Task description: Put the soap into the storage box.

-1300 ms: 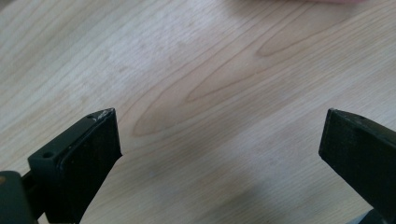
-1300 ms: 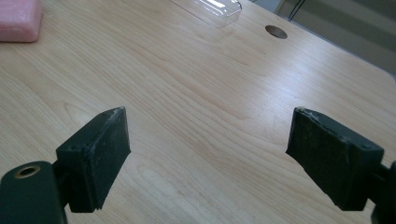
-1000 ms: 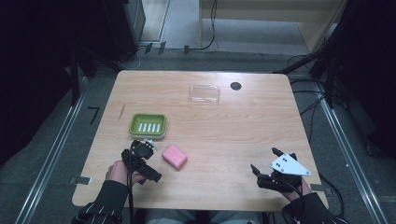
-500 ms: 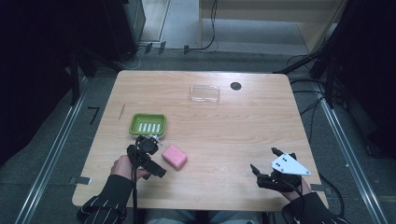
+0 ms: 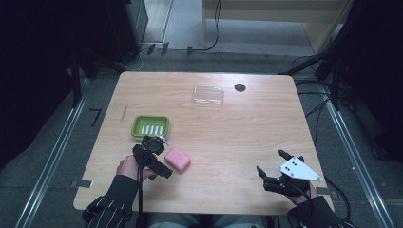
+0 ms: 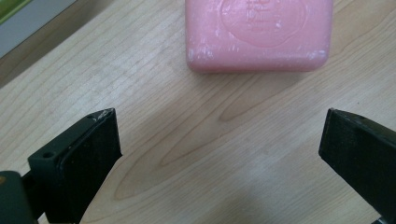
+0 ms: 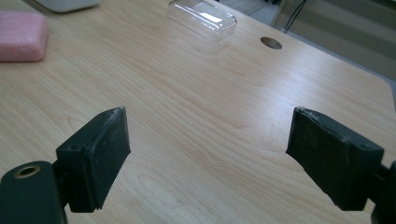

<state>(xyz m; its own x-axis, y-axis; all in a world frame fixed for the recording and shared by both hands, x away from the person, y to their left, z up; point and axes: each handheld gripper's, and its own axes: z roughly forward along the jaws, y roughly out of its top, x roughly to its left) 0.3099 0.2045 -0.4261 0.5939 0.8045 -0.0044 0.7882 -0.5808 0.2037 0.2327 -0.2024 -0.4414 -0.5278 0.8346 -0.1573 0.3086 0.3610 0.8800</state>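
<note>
Left claw (image 6: 219, 154) gapes wide, empty, facing the pink soap (image 6: 258, 33) on the tabletop (image 5: 237, 133); right claw (image 7: 208, 158) spread wide too, holding nothing.

Both grippers were black. The left gripper (image 5: 153, 154) had a round, metallic-looking part on top and a thin black cable trailing back along the forearm. The right gripper (image 5: 271, 166) carried a pale grey three-cornered plate (image 5: 299, 169) with small dark screw dots. Up close, the jaws were thick, blocky slabs of matte black with scuffed, whitish edges, and the right gripper's body showed a brass-coloured ringed hole near one jaw. The left sleeve (image 5: 110, 206) was dark with thin white stripes; the right sleeve (image 5: 317, 214) looked dark
</note>
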